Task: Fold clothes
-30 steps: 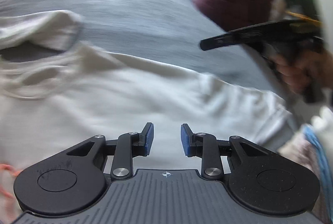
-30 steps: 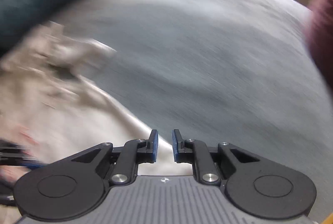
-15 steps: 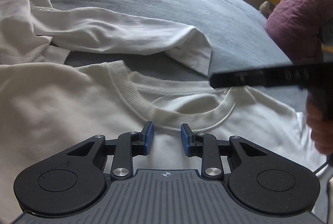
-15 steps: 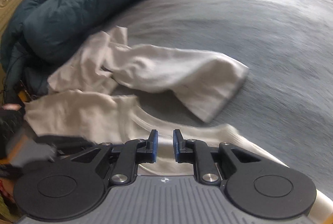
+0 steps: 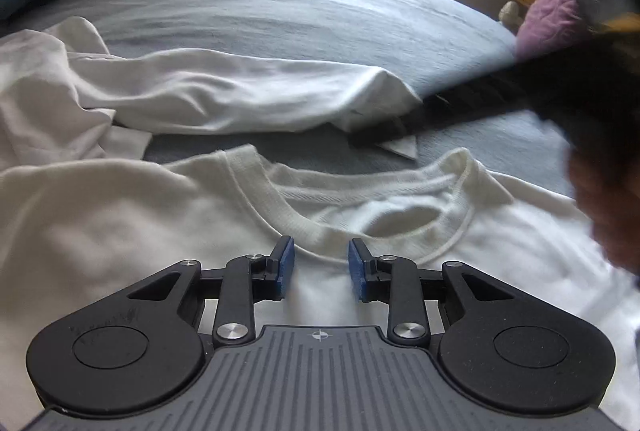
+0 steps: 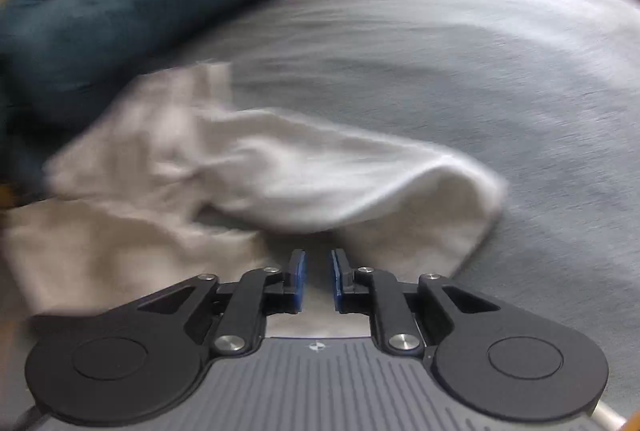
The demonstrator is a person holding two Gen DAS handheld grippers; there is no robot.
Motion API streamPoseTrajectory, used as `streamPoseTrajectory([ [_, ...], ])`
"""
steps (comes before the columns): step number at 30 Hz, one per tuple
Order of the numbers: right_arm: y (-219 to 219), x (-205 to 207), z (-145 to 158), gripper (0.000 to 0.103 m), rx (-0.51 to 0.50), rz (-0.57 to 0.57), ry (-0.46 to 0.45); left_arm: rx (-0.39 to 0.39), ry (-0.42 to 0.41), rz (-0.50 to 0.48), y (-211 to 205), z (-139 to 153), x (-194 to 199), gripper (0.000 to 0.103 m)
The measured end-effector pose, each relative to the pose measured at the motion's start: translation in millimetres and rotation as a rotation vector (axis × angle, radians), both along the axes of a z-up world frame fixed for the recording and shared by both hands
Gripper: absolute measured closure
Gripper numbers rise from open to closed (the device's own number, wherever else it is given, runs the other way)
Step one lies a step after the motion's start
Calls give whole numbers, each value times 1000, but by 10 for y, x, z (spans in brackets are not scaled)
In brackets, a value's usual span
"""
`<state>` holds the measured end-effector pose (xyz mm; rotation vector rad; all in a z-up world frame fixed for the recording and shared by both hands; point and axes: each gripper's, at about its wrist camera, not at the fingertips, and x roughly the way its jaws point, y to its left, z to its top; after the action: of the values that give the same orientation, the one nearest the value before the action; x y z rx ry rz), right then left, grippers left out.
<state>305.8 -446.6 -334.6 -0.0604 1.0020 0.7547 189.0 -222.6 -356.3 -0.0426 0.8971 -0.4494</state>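
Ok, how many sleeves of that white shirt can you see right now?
1. The sleeve lies flopped across the grey bed beyond the collar, its cuff end by the right gripper. The other sleeve is not in view, possibly beyond the frame.

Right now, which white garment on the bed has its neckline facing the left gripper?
The flat white T-shirt, its ribbed collar just ahead of the left gripper. The other, a rumpled white garment, lies beyond it.

Right claw (image 6: 318, 281) nearer the sleeve (image 6: 320, 183).
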Motion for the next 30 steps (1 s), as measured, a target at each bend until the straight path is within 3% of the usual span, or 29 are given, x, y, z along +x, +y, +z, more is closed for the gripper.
streamPoseTrajectory([
  [1, -4, -49, -4, 78, -2, 46, 23, 8, 0, 9, -1, 3, 18, 73],
  [2, 33, -89, -104, 74, -66, 54, 14, 16, 1, 16, -10, 11, 31, 73],
  [5, 66, -119, -369, 76, -159, 0, -41, 58, -19, 25, -72, 94, 0, 73],
  [8, -217, -5, -215, 76, 25, -182, 8, 85, -63, 13, -181, 240, -106, 73],
  [10, -585, -40, 20, 73, 122, -242, 2, 77, -69, 7, -302, 331, -185, 71],
  [15, -2137, -235, 688, 67, 119, -365, 61, 21, -39, -67, -922, 451, -446, 71],
  [19, -3596, -415, 1050, 50, -47, -559, 108, -15, 9, -168, -1528, 475, -670, 69],
  [21, -4292, -503, 1042, 45, -137, -643, 200, -9, 36, -223, -1816, 421, -804, 69],
  [25, -5350, -673, 800, 44, -277, -815, 336, 26, 87, -338, -2352, 260, -1098, 69],
  [30, -6209, -767, 315, 40, -264, -964, 513, 62, 74, -488, -2844, 158, -1487, 69],
])
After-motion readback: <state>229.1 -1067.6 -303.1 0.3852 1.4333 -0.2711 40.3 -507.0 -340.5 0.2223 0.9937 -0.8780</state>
